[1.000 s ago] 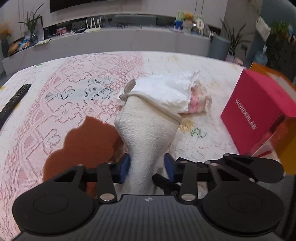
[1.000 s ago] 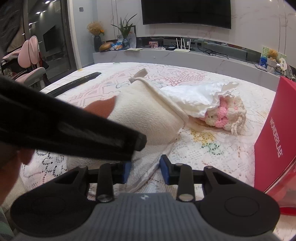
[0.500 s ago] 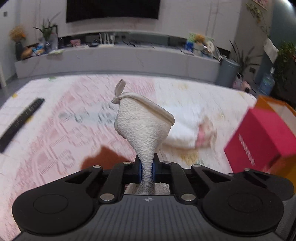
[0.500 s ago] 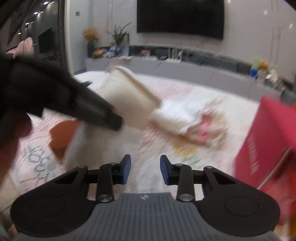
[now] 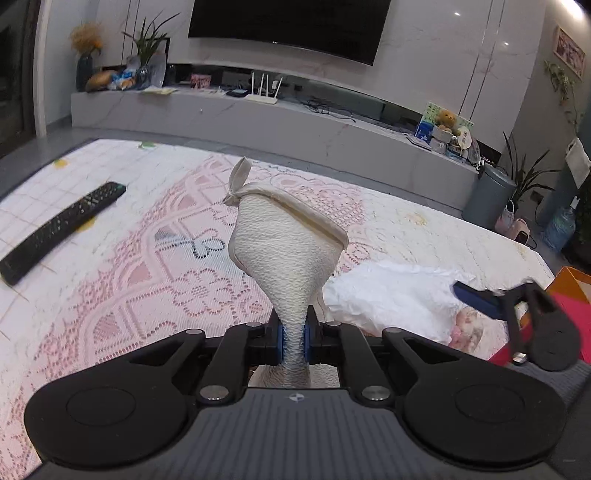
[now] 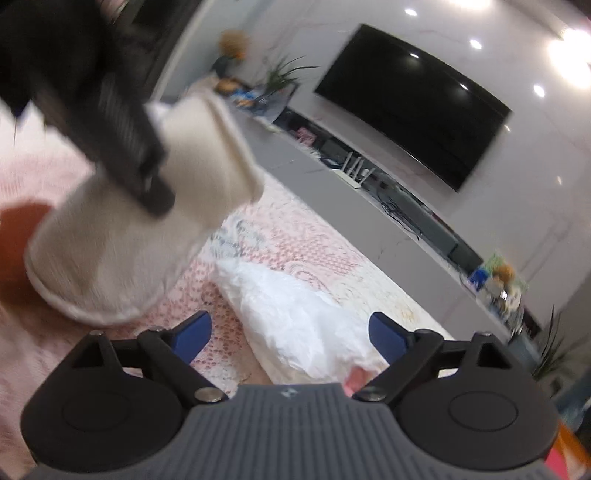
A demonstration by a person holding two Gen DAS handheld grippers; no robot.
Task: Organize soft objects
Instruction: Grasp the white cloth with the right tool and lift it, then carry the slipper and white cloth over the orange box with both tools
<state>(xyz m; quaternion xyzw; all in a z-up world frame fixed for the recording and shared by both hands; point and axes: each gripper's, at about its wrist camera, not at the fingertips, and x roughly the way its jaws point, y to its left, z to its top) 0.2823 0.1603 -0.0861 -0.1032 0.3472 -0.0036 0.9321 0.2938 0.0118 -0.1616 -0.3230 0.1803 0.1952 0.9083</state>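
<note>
So the cloth pouch [image 5: 286, 243] sits pinched in the left gripper [image 5: 294, 341], up off the lace tablecloth [image 5: 147, 280]. Remote [image 5: 61, 229] lies off to its left, crinkly bag [image 5: 391, 299] on the cloth to its right, TV [image 5: 288, 26] behind it all.

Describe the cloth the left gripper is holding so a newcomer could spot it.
On the pink lace tablecloth, look just ahead of the left gripper. The cream textured cloth rises from its shut jaws, unlike the crinkled white cloth lying flat beside it.
</note>
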